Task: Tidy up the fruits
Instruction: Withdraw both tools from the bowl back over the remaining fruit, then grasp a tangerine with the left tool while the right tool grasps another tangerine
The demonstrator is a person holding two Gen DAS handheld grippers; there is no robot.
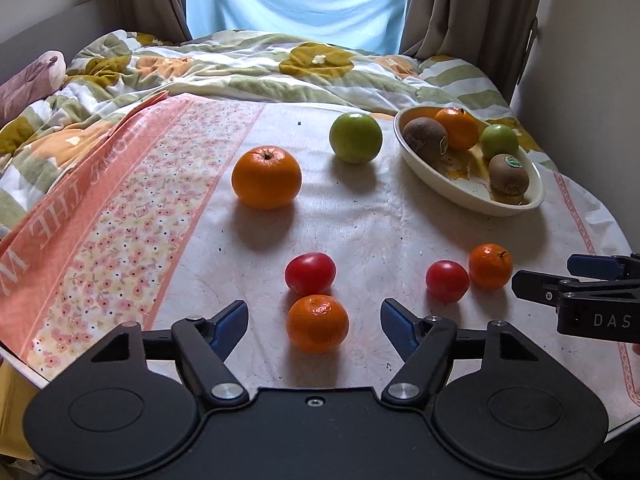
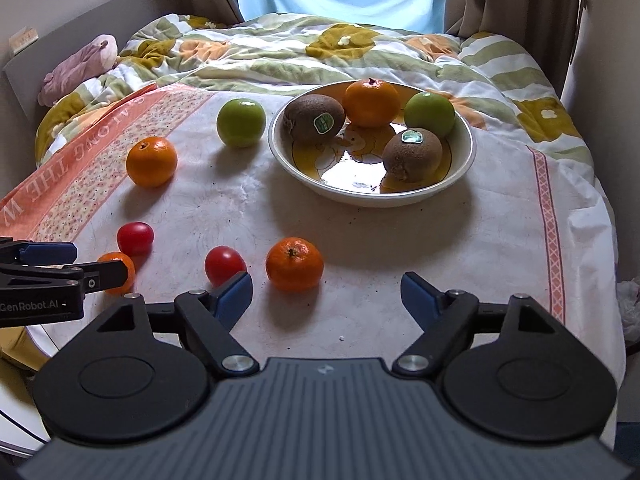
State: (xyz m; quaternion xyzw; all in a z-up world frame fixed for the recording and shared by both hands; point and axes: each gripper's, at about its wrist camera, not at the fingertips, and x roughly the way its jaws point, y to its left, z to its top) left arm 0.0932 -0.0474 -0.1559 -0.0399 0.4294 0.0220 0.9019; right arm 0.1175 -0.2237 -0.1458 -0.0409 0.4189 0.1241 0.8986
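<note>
A cream bowl (image 2: 468, 160) (image 1: 404, 148) at the back right holds two kiwis (image 2: 314, 118), an orange (image 2: 372, 102) and a green apple (image 2: 430, 114). Loose on the cloth lie a large orange (image 1: 266, 176), a green apple (image 1: 355, 137), two red tomatoes (image 1: 310, 273) (image 1: 447, 281) and two mandarins (image 1: 317, 323) (image 1: 490, 266). My left gripper (image 1: 314, 320) is open, its jaws on either side of the near mandarin without touching it. My right gripper (image 2: 326, 296) is open and empty, just behind the right mandarin (image 2: 294, 264).
The fruit lies on a white cloth with a pink flowered border (image 1: 100, 216) over a small round table. A bed with a flowered quilt (image 2: 320, 52) lies behind it. Curtains (image 1: 460, 4) hang at the window. The table edge falls away at the right (image 2: 612, 240).
</note>
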